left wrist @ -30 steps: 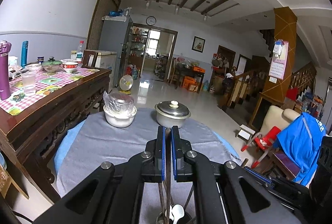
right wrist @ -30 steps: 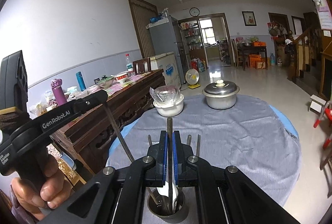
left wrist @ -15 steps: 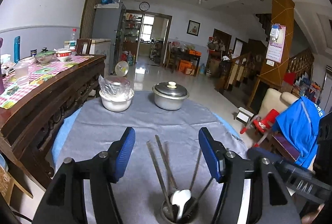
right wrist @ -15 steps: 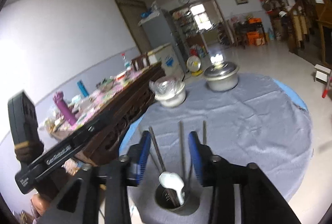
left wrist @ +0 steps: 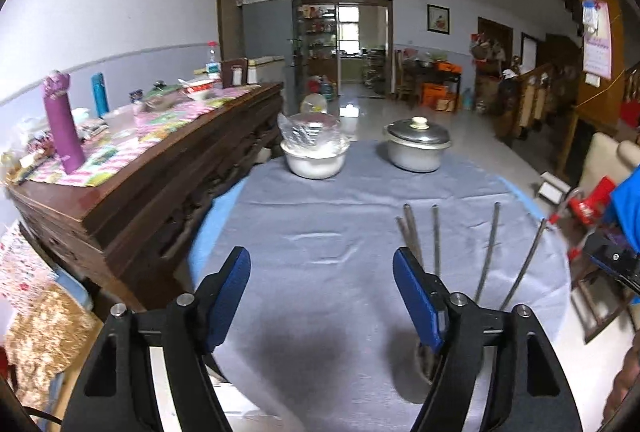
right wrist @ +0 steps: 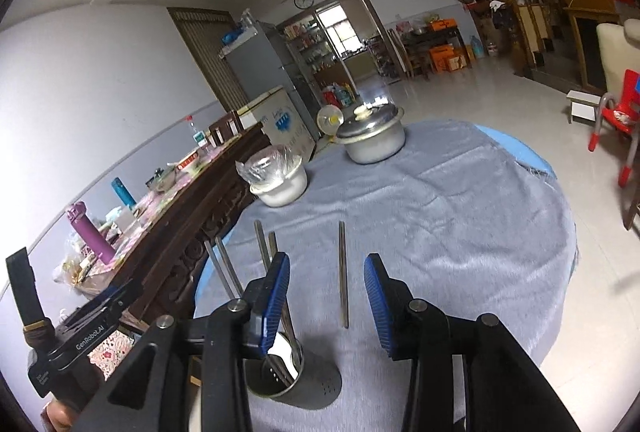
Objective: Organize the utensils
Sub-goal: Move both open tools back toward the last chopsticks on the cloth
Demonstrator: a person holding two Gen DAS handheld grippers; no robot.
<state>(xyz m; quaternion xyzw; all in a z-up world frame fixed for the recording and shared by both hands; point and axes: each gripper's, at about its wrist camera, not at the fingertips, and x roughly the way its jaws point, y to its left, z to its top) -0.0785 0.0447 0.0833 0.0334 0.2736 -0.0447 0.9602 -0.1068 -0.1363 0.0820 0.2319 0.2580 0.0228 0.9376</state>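
Claws both wide, holding nothing: left point(left wrist: 322, 296), right point(right wrist: 326, 300); "GenRobot.AI" on left body

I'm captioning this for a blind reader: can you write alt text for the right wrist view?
The open right gripper hovers above a metal utensil holder holding chopsticks and a white spoon, on a gray-clothed round table. Behind stand a lidded pot and covered bowl.

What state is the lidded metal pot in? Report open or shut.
Shut. The metal pot at the table's far side has its lid seated flat on the rim, knob up.
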